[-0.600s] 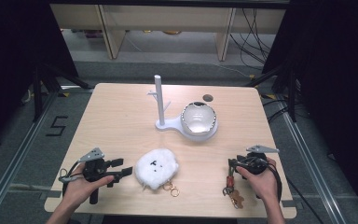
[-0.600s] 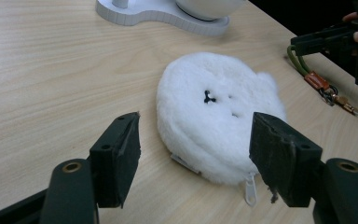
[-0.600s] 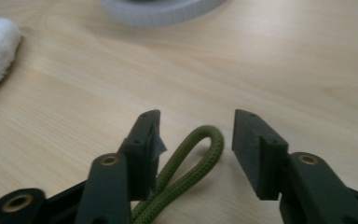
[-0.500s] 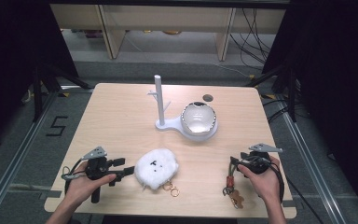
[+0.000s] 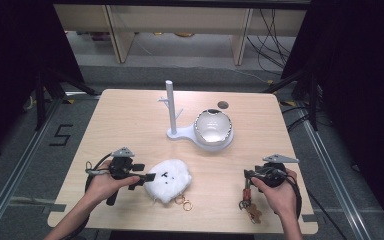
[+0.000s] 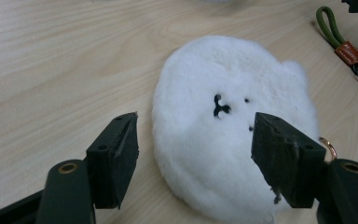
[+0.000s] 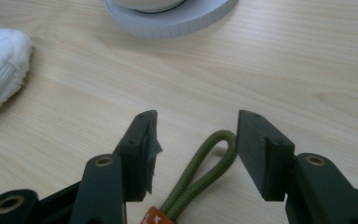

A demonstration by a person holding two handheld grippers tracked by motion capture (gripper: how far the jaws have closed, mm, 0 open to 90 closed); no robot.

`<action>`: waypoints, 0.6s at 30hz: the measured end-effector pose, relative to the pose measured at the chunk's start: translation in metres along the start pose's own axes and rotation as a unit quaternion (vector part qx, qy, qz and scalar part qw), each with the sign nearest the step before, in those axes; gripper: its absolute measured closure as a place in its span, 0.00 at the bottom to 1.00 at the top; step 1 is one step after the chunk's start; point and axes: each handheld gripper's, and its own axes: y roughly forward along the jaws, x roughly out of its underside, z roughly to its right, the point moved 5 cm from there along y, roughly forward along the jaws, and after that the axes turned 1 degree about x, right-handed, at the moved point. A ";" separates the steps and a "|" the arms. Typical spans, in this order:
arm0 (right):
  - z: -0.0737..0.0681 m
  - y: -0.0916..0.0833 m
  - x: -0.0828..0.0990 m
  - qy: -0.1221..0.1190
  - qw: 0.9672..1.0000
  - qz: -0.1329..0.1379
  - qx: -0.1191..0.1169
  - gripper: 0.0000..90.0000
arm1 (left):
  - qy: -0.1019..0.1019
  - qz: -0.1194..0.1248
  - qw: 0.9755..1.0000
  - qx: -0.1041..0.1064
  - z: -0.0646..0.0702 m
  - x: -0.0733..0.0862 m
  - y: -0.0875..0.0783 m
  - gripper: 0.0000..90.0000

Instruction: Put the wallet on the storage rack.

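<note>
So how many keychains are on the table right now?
2. The white plush keychain lies near the front edge by the left gripper, between its open jaws. The green cord keychain lies front right under the right gripper.

left gripper (image 5: 149, 177) nearer plush (image 5: 168, 181)

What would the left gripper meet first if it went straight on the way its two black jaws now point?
Most likely the fluffy white plush toy with a small black face. The left gripper is open, its jaws standing either side of the toy's near edge. How close they are is hard to judge.
</note>
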 end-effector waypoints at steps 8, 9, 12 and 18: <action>-0.005 0.000 -0.003 -0.012 1.000 -0.003 -0.006 0.54 | 0.011 -0.046 0.999 -0.006 0.001 -0.003 0.015 0.34; -0.006 0.000 -0.004 -0.010 1.000 -0.002 -0.005 0.54 | 0.011 -0.049 0.999 -0.009 0.000 -0.002 0.016 0.34; -0.008 -0.001 -0.004 -0.013 1.000 -0.010 -0.001 0.54 | 0.013 -0.059 0.998 -0.013 0.000 0.001 0.020 0.34; -0.014 0.001 -0.005 -0.022 1.000 -0.012 -0.009 0.54 | 0.003 -0.071 0.997 -0.012 -0.002 0.006 0.028 0.38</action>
